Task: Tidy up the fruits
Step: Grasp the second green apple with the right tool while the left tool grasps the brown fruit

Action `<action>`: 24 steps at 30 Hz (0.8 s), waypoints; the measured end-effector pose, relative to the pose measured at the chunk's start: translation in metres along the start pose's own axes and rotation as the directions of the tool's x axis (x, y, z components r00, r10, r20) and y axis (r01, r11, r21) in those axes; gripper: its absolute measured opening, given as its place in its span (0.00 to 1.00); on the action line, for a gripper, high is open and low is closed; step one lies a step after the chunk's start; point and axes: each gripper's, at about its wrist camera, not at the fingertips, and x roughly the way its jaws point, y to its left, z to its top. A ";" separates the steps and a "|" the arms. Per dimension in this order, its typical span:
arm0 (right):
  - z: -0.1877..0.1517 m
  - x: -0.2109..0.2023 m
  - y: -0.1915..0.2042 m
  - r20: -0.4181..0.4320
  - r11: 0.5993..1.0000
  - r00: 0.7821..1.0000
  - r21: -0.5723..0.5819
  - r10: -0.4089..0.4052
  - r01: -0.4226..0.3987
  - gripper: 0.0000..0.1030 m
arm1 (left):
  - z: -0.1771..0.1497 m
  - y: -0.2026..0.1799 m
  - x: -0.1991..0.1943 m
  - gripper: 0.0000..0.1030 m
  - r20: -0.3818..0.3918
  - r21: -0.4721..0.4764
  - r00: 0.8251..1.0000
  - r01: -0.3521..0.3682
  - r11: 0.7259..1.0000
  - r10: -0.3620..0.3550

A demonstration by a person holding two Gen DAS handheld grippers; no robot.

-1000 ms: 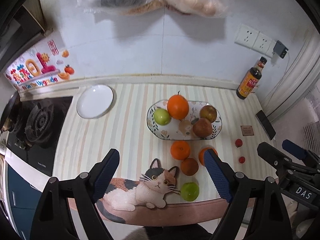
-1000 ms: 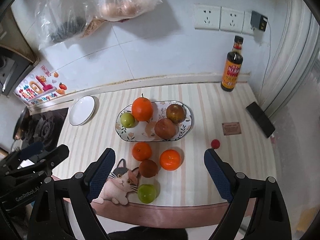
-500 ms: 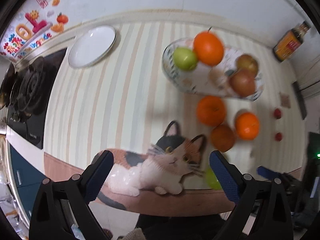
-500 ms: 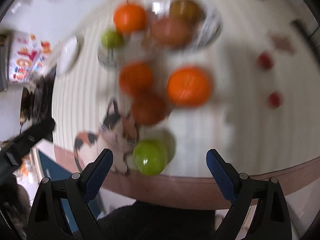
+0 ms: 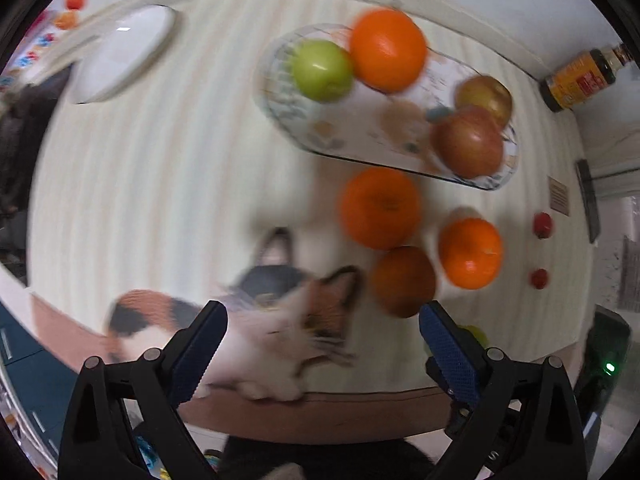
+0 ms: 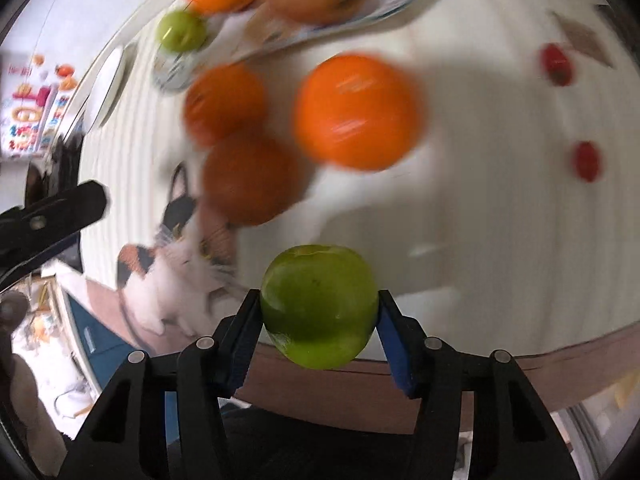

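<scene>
My right gripper (image 6: pixel 319 312) is shut on a green apple (image 6: pixel 319 306) near the counter's front edge. Beyond it lie an orange (image 6: pixel 356 112), a second orange (image 6: pixel 224 102) and a brown fruit (image 6: pixel 250 178). The patterned fruit plate (image 5: pixel 360 132) holds a green apple (image 5: pixel 322 70), an orange (image 5: pixel 387 49) and two reddish-brown fruits (image 5: pixel 469 146). My left gripper (image 5: pixel 322 344) is open and empty above the cat picture (image 5: pixel 276 320), left of the loose fruit; the held apple (image 5: pixel 474 334) peeks out behind its right finger.
A white plate (image 5: pixel 124 52) lies at the back left beside the stove. A sauce bottle (image 5: pixel 580 78) stands at the back right wall. Two small red fruits (image 5: pixel 542 225) and a dark phone (image 5: pixel 588 200) lie at the right.
My right gripper dropped toward the front green apple and closed on it. Both grippers moved down and forward toward the counter; the left stayed open.
</scene>
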 end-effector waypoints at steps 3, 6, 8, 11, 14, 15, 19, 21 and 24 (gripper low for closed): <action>0.006 -0.009 -0.023 0.012 0.999 0.999 0.031 -0.038 0.038 0.57 | 0.010 -0.030 0.025 0.95 -0.051 0.075 0.999 0.018 0.997 -0.014; 0.011 -0.010 -0.040 0.008 0.997 0.999 0.059 -0.051 0.051 0.57 | 0.015 -0.045 0.042 0.91 -0.070 0.119 0.997 0.030 0.992 -0.022; 0.012 -0.010 -0.048 0.002 0.996 0.999 0.070 -0.051 0.051 0.57 | 0.016 -0.053 0.049 0.74 -0.071 0.147 0.997 0.045 0.988 -0.035; 0.015 -0.006 -0.052 -0.002 0.995 0.999 0.092 -0.036 0.036 0.57 | 0.016 -0.060 0.056 0.52 -0.072 0.186 0.997 0.049 0.981 -0.036; 0.015 -0.001 -0.051 -0.005 0.995 1.000 0.095 -0.024 0.025 0.57 | 0.010 -0.063 0.053 0.51 -0.050 0.218 0.999 0.013 0.976 -0.003; 0.014 0.000 -0.050 -0.007 0.995 1.000 0.092 -0.021 0.022 0.57 | 0.007 -0.062 0.051 0.50 -0.046 0.218 0.999 0.014 0.976 -0.004; 0.015 0.001 -0.039 -0.014 0.998 1.000 0.055 0.001 0.000 0.57 | -0.007 -0.039 0.037 0.50 -0.041 0.188 0.999 0.007 0.982 0.001; 0.015 0.006 -0.034 -0.021 0.999 1.000 0.044 -0.001 0.002 0.57 | -0.013 -0.032 0.036 0.50 -0.039 0.183 0.999 -0.009 0.983 0.016; 0.016 0.007 -0.031 -0.011 0.999 1.000 0.045 -0.015 0.016 0.58 | -0.018 -0.020 0.041 0.50 -0.049 0.154 0.999 -0.015 0.988 0.023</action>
